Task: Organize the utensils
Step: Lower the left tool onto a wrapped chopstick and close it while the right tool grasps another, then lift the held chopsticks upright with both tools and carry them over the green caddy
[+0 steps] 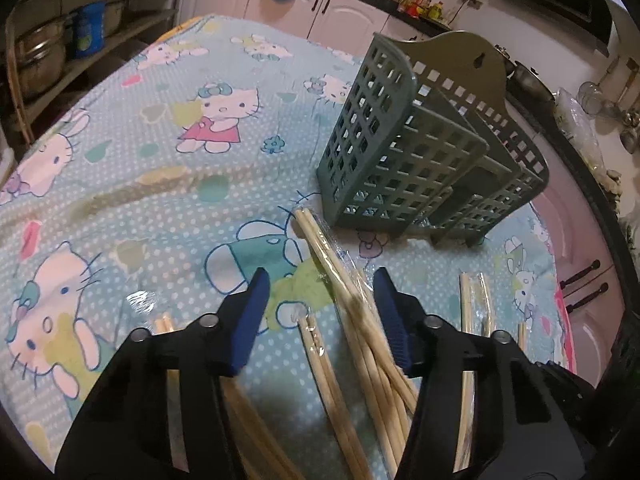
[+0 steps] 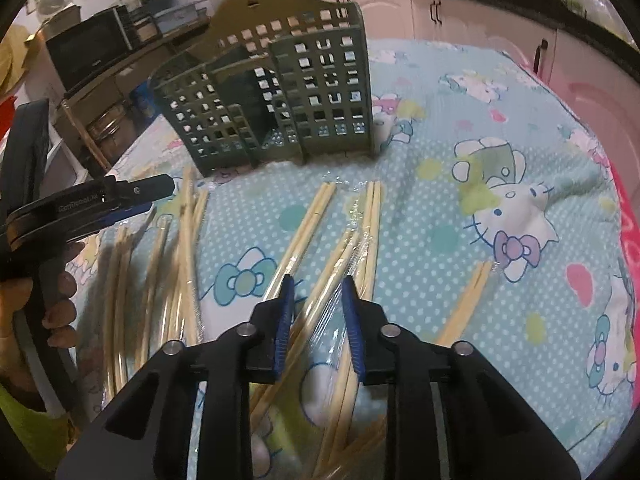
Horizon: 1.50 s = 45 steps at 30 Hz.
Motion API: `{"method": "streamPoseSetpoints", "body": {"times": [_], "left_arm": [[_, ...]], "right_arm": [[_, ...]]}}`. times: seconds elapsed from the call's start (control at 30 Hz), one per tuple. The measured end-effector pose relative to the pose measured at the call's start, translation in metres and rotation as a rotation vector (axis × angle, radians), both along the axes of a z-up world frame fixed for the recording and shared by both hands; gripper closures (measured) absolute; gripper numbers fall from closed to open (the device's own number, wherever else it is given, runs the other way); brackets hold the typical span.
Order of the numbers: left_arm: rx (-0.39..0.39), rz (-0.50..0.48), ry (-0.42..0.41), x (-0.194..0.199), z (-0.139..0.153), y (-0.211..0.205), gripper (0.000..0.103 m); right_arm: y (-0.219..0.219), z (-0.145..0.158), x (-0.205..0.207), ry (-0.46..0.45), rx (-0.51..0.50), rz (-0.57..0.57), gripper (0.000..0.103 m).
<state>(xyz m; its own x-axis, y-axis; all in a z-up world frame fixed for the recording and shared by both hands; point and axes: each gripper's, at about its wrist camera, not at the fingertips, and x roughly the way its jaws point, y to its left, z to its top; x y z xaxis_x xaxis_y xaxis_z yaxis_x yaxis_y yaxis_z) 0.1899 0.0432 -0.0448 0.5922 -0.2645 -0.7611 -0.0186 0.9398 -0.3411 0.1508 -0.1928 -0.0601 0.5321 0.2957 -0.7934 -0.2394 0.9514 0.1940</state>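
A grey-green slotted utensil holder (image 1: 420, 152) (image 2: 276, 92) stands upright on the cartoon-cat cloth (image 1: 160, 168) (image 2: 440, 168). Pairs of wooden chopsticks in clear wrap lie scattered in front of it. My left gripper (image 1: 322, 280) is tilted down over one wrapped bundle (image 1: 320, 240), which runs between the jaws close to the right finger; the pads stand well apart. My right gripper (image 2: 318, 284) hovers with narrow jaws around another wrapped pair (image 2: 332, 264); a gap still shows beside the sticks. In the right wrist view, the left gripper (image 2: 120, 196) shows at the left edge.
More chopstick pairs lie around: (image 1: 320, 360), (image 1: 468, 304), (image 2: 312, 216), (image 2: 468, 300), (image 2: 184, 240). A hand (image 2: 60, 304) grips the left tool. Pink cabinets (image 1: 348, 12), shelves with pots (image 1: 40, 52) and a counter with bottles (image 1: 420, 0) surround the table.
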Motion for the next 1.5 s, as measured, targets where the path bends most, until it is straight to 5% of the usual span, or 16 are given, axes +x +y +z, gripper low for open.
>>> {"method": "streamPoseSetpoints", "body": {"times": [0.67, 1.0, 1.23, 1.5], "left_arm": [[-0.132, 0.024, 0.089, 0.044, -0.017, 0.018, 0.071], [-0.095, 0.023, 0.090, 0.049, -0.016, 0.016, 0.096], [-0.107, -0.003, 0.031, 0.028, 0.001, 0.021, 0.097], [-0.085, -0.035, -0.139, -0.002, 0.064, 0.019, 0.099]], "right_arm": [[0.002, -0.008, 0.054, 0.105, 0.066, -0.014, 0.082], [-0.003, -0.005, 0.064, 0.103, 0.122, -0.001, 0.095], [-0.008, 0.009, 0.056, 0.069, 0.171, 0.032, 0.096], [-0.014, 0.051, 0.038, -0.042, 0.211, 0.096, 0.097]]}}
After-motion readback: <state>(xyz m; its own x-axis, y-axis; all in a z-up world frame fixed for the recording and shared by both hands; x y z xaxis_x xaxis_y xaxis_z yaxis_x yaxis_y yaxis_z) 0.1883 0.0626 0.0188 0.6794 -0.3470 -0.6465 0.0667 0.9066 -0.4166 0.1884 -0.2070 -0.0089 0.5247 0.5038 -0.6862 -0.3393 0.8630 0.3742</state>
